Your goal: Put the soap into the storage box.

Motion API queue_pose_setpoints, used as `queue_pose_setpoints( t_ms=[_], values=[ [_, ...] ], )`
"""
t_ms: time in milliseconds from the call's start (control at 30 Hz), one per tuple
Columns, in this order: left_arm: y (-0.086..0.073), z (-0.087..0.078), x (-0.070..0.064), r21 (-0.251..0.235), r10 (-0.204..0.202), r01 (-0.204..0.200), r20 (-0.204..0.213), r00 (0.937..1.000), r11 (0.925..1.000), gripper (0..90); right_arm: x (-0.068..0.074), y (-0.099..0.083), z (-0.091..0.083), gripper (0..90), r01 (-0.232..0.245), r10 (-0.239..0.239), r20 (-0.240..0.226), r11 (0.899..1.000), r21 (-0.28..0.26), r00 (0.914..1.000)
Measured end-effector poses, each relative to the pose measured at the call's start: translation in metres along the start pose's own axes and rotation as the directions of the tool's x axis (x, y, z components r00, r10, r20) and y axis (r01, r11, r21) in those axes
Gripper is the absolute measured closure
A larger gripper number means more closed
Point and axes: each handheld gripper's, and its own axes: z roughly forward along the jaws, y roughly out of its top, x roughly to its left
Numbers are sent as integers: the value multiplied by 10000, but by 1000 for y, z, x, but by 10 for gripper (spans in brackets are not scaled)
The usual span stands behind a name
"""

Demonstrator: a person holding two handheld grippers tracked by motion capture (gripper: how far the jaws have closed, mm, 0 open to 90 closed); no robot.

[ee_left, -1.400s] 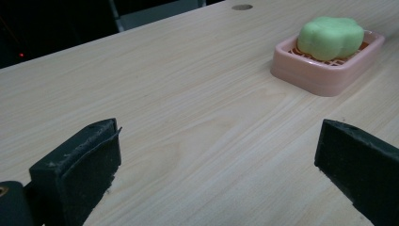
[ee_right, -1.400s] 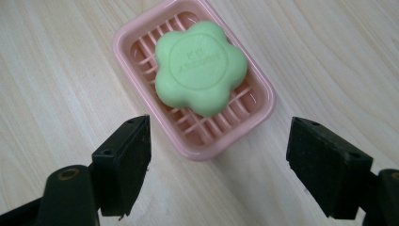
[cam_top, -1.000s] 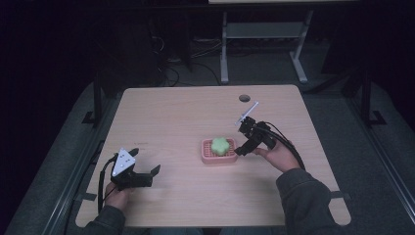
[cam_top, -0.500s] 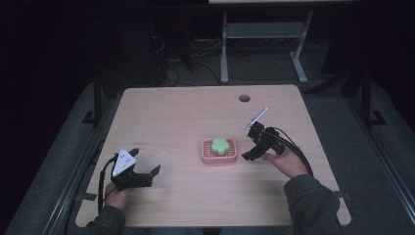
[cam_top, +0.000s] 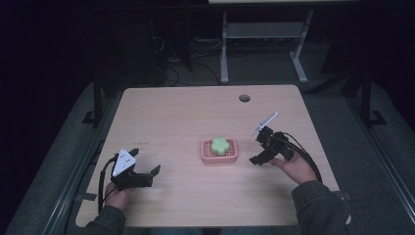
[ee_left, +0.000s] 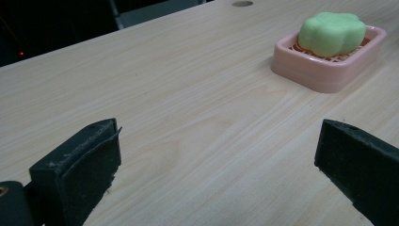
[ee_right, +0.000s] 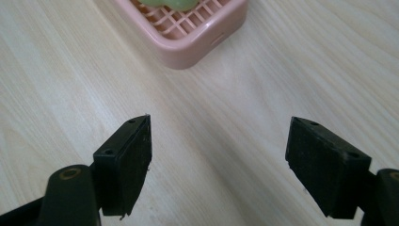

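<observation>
At the lower left of the high view, a hand holds the left hand-held gripper point(cam_top: 147, 175) low over the bench point(cam_top: 181, 117); its jaws stand wide apart with nothing between them, and the grey three-cornered plate point(cam_top: 124, 161) sits on its top. In the left gripper view the two black jaws rise from the bottom corners over bare light wood, and the pink soap dish point(ee_left: 329, 61) appears at the upper right of that frame, well apart from the jaws. At the lower right of the high view, the other hand and a dark sleeve point(cam_top: 320, 205) hold the right hand-held gripper point(cam_top: 261, 147), also released and empty, just beside the right edge of the dish. In the right gripper view its jaws are spread over the wood, and a corner of the pink dish with its grid floor shows at the top centre, near but not touching. The dish point(cam_top: 219, 150) lies near the middle of the bench, and the green flower-shaped soap point(cam_top: 220, 145) rests inside it. Farther up, a round hole point(cam_top: 244, 98) is in the bench near its far edge. Behind the bench, at the top of the frame, stands a metal frame point(cam_top: 264, 34) on the dark floor.
</observation>
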Motion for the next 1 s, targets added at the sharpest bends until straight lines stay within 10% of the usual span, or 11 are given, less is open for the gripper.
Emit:
queue_pose_setpoints(
  t_ms=[1000],
  values=[
    [-1, 1, 0, 35, 67, -67, -50, 10000, 10000, 2, 12, -75, -3, 230, -773, 769, -98, 9949, -649, 9970]
  ],
)
